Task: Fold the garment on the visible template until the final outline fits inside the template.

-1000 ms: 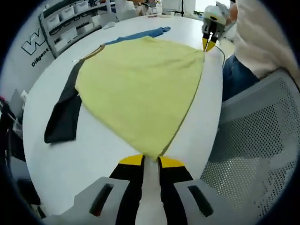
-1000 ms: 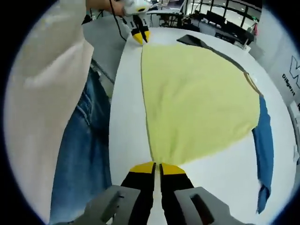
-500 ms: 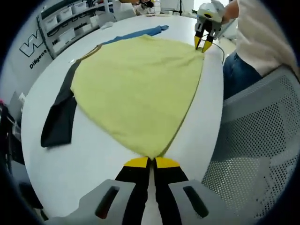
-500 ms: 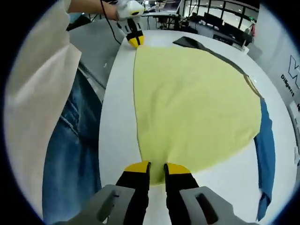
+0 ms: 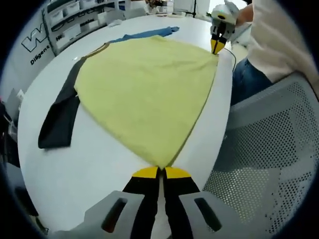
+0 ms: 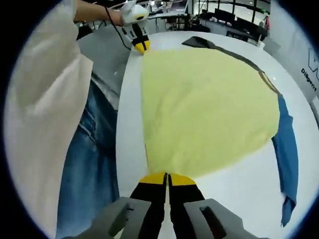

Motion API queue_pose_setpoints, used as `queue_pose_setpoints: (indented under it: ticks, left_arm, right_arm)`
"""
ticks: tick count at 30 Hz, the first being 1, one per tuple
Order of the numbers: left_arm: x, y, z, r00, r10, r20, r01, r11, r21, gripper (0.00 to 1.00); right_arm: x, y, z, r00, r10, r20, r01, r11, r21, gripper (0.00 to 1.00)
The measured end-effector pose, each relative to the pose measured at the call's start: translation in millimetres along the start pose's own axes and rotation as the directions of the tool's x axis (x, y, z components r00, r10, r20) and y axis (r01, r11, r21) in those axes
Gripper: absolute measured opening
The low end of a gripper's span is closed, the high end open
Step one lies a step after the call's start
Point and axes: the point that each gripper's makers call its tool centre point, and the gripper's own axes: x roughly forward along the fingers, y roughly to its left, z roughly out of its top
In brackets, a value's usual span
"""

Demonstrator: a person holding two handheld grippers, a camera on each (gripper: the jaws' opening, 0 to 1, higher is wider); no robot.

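A yellow garment [image 5: 144,84] lies spread flat on the white round table [image 5: 94,164], with a black sleeve [image 5: 57,117] on one side and a blue sleeve [image 5: 147,34] on the other. My left gripper [image 5: 160,172] is shut on the near hem corner. In the left gripper view my right gripper [image 5: 218,46] pinches the far hem corner. In the right gripper view the garment [image 6: 204,104] stretches ahead, and my right gripper [image 6: 167,177] is shut on its corner. My left gripper [image 6: 141,46] holds the opposite corner there. The blue sleeve [image 6: 288,154] and the black sleeve [image 6: 199,42] stick out.
A grey mesh chair [image 5: 259,164] stands close to the table edge. The person's jeans [image 6: 87,164] and pale top [image 6: 45,74] are beside the table. Shelves with bins [image 5: 75,20] line the far wall. Desks and monitors [image 6: 234,15] stand beyond the table.
My left gripper's jaws, parted around the hem corner a second ago, have shut on it. My right gripper's jaws stood apart half a second ago and are shut again.
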Motion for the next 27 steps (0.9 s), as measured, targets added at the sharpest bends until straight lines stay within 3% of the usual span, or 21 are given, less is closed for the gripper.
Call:
queue_pose_setpoints:
  ticks: [4, 8, 11, 14, 16, 20, 26, 27]
  left_arm:
    - [-1.6, -0.6, -2.9, 1.0, -0.001, -0.004, 0.001, 1.0, -0.017, 0.02]
    - [-2.3, -1.2, -5.0, 1.0, -0.003, -0.011, 0.003, 1.0, -0.023, 0.02]
    - [-2.5, -2.1, -5.6, 1.0, -0.003, -0.014, 0.003, 1.0, -0.029, 0.02]
    - [-3.1, -2.5, -6.9, 1.0, -0.004, -0.017, 0.004, 0.999, -0.04, 0.02]
    - [-3.2, -2.6, -7.3, 1.0, -0.005, -0.018, 0.004, 0.999, -0.049, 0.02]
    - [-3.1, -2.5, -7.2, 1.0, -0.007, -0.027, 0.005, 0.998, -0.056, 0.02]
    - [-3.6, -2.2, -7.7, 0.999, -0.004, -0.033, 0.001, 0.997, -0.078, 0.02]
    - [-3.7, -2.3, -7.9, 0.999, -0.002, -0.033, -0.001, 0.997, -0.083, 0.02]
  right_arm:
    - [-6.7, -49.0, 5.7, 0.994, -0.11, 0.02, 0.109, 0.993, 0.044, 0.02]
    - [-11.0, -107.4, 10.5, 0.975, -0.222, 0.026, 0.219, 0.971, 0.096, 0.07]
    - [-15.0, -152.2, 7.5, 0.953, -0.303, 0.015, 0.297, 0.941, 0.161, 0.09]
    - [-21.0, -195.2, 7.9, 0.929, -0.37, 0.026, 0.347, 0.892, 0.29, 0.12]
    - [-19.7, -208.8, 8.2, 0.927, -0.373, 0.026, 0.342, 0.875, 0.344, 0.11]
    - [-10.4, -231.4, 13.4, 0.92, -0.393, 0.014, 0.366, 0.87, 0.331, 0.14]
    - [-3.2, -247.6, -20.8, 0.912, -0.391, -0.12, 0.407, 0.84, 0.359, 0.12]
    - [-4.6, -248.5, -33.9, 0.906, -0.392, -0.161, 0.424, 0.838, 0.344, 0.13]
